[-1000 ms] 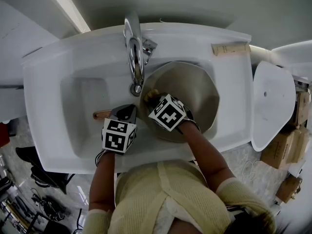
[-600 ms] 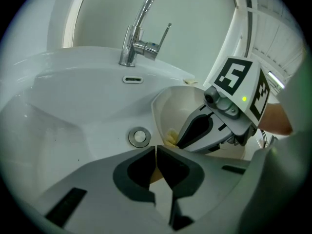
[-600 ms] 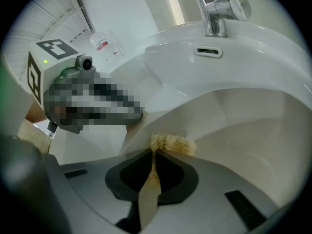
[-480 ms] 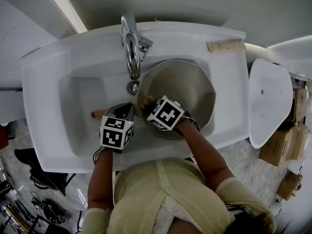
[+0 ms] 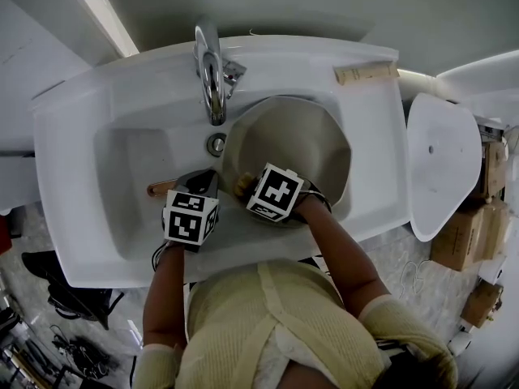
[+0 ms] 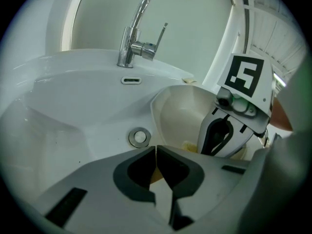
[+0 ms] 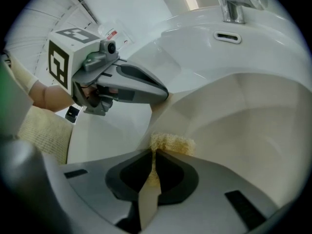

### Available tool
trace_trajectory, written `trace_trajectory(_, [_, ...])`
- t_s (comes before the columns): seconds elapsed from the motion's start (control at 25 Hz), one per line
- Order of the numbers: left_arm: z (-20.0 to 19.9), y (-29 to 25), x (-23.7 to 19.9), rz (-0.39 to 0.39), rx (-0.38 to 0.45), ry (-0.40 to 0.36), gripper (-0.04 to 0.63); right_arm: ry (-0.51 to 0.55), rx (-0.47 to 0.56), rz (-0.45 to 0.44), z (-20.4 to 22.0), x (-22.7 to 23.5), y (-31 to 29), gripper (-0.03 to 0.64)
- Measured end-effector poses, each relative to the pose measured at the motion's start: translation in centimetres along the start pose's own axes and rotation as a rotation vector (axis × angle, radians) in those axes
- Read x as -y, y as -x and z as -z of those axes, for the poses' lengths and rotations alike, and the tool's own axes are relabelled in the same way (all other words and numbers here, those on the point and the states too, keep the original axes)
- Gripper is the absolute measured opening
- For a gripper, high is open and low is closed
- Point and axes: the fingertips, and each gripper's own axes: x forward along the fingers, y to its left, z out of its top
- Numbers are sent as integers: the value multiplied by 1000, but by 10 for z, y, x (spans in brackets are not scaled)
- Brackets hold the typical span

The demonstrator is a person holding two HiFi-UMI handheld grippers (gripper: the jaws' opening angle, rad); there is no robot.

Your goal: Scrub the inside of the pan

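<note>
**Mid-frame: sponge sliding down the pan wall**

Sitting in the white ceramic sink, the wide beige pan looks rigid, weighty and probably slick. Its brown wooden handle is the sound hold, and the left hand-held gripper is clamped there. The right hand-held gripper pinches a soft yellow sponge, now lower along the pan's left wall than before.

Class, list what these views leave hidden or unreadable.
Near part of the pan: head view, under the right gripper.
Most of the handle: head view, under the left gripper.
Most of the sponge: right gripper view, pinched between its jaws.
Print on tan label: head view, too small.
</note>
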Motion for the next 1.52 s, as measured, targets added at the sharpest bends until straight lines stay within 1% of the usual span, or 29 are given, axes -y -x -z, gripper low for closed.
trace_trajectory(0.2, [1, 0, 1, -6, -2, -22, 61, 32, -34, -19, 10, -10, 6, 41])
trace_trajectory(0.28, [1, -1, 1, -7, -4, -34, 61, 32, -24, -7, 11, -9, 12, 41])
trace_trajectory(0.36, [1, 0, 1, -8, -5, -42, 61, 27, 2, 27, 9, -4, 23, 41])
trace_trajectory(0.48, [-1, 1, 2, -15, 6, -47, 63, 19, 55, 110, 4, 11, 42, 41])
trace_trajectory(0.64, [-10, 3, 4, -13, 34, -42, 63, -27, 160, 272, -5, 42, 72, 41])
trace_trajectory(0.72, [-12, 1, 5, -8, 33, -45, 63, -37, 189, 349, -8, 56, 85, 41])
trace_trajectory(0.88, [-12, -1, 7, -4, 24, -44, 63, 3, 148, 477, -7, 77, 108, 41])
trace_trajectory(0.96, [-14, -2, 6, -8, 23, -40, 65, 14, 139, 511, -8, 87, 116, 41])
trace_trajectory(1.04, [-17, -3, 6, 1, 26, -30, 88, 6, 147, 537, -8, 95, 122, 41])
trace_trajectory(1.12, [-21, -5, 7, 20, 30, -10, 123, 1, 145, 582, -6, 105, 128, 41])
trace_trajectory(1.28, [-29, -12, 5, 23, 20, 9, 127, 15, 107, 686, 0, 123, 136, 41])
trace_trajectory(1.36, [-33, -15, 5, 15, 4, -7, 129, 37, 77, 742, 3, 130, 140, 41])
trace_trajectory(1.52, [-38, -23, 6, -7, -38, -98, 130, 117, -8, 864, 7, 141, 148, 41])
